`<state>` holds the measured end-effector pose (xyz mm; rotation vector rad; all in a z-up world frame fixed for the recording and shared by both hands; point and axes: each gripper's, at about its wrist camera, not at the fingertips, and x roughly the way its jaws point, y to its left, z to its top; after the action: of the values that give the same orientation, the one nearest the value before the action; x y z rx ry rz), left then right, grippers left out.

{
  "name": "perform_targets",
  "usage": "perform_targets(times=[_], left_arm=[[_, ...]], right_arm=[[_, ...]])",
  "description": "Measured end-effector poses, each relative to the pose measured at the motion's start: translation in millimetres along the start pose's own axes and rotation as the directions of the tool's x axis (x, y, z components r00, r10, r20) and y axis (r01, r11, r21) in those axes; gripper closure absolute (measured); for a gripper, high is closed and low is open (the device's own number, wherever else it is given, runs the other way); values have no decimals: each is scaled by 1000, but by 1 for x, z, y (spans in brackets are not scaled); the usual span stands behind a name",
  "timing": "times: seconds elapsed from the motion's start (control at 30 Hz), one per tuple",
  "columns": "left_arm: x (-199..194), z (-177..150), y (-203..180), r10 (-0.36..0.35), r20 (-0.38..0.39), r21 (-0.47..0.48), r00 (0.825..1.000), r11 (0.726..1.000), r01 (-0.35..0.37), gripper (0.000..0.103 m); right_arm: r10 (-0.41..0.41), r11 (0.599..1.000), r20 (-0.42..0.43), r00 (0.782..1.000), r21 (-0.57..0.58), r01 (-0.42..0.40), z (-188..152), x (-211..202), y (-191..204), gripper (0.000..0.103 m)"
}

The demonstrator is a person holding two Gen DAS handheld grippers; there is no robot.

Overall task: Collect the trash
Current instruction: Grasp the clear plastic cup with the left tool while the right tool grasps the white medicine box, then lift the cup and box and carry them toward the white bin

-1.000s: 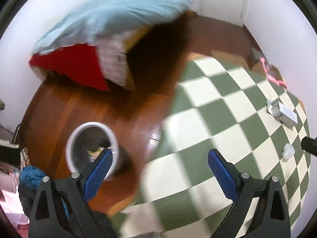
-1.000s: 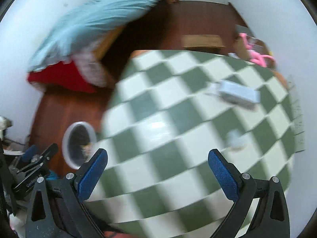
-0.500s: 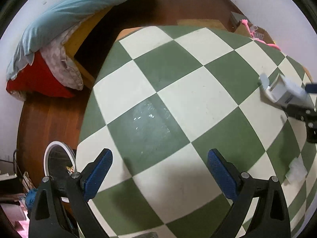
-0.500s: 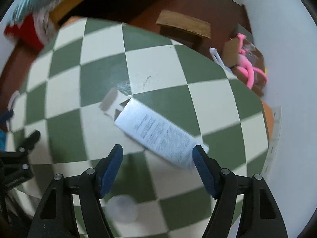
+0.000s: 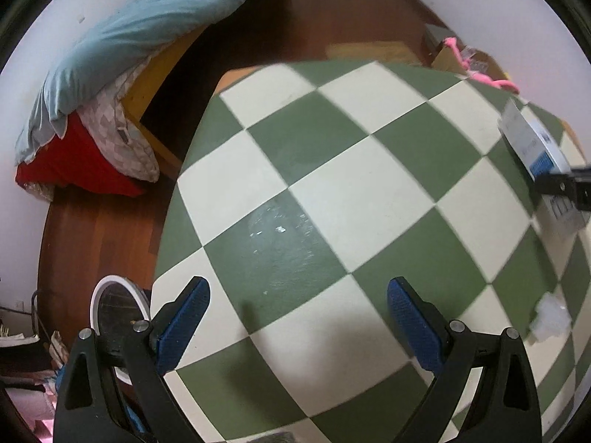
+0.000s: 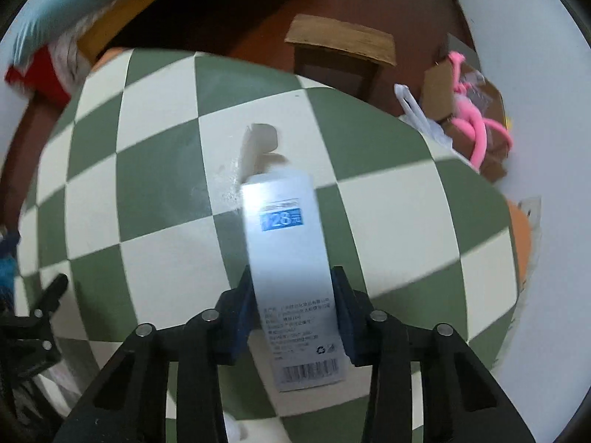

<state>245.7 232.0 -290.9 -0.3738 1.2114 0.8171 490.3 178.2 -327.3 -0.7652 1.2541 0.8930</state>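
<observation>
Left wrist view. Left gripper (image 5: 297, 326): lower centre of frame, jaws spread wide, nothing between them, above a green-and-cream checkered tabletop (image 5: 332, 192). White-rimmed bin (image 5: 118, 306): lower left, on the wooden floor beside the table edge, partly behind the gripper's left finger. Crumpled white scrap (image 5: 550, 317): lower right, lying on the tabletop. Carton (image 5: 532, 144): right edge, white with a blue patch, gripped by the other tool. Blue bedding (image 5: 147, 29) and a red cushion (image 5: 70, 166): upper left, off the table.

Right wrist view. Right gripper (image 6: 293, 313): lower centre, jaws pinching the carton (image 6: 291, 258) at its lower half, one pad on each long side. The carton's open flap points to the upper centre of frame; whether its far end touches the tabletop cannot be told. Cardboard boxes and a pink toy (image 6: 476, 122): upper right.

Risk. The carton looks light and hollow, so a hard squeeze could crush it and let it slip; the loose flap could catch the bin rim. The scrap is small and easily overlooked.

Writing. Blue label on the carton reads "128" followed by a character; lower down, small illegible print, a recycling mark and a barcode.
</observation>
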Motion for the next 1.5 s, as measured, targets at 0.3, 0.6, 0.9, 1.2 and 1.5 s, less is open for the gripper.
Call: perform_targets(times=[0.3, 0.6, 0.9, 1.2, 1.5], left_arm=[[-52, -21, -63, -268, 35, 89, 963, 960, 264, 5], [-36, -36, -145, -351, -36, 309, 936, 887, 345, 10], [-25, -34, -165, -307, -17, 333, 952, 896, 295, 66], [-44, -42, -150, -284, 50, 314, 958, 915, 254, 66], [-108, -38, -95, -284, 196, 212, 939, 947, 242, 66]], right_arm=[[22, 913, 73, 997, 404, -49, -123, -37, -66, 65], [33, 840, 89, 996, 538, -76, -215, -26, -82, 65], [6, 834, 112, 994, 547, -67, -223, -33, -71, 41], [-30, 850, 146, 989, 524, -51, -224, -38, -72, 67], [-53, 858, 250, 967, 506, -84, -235, -88, -48, 67]])
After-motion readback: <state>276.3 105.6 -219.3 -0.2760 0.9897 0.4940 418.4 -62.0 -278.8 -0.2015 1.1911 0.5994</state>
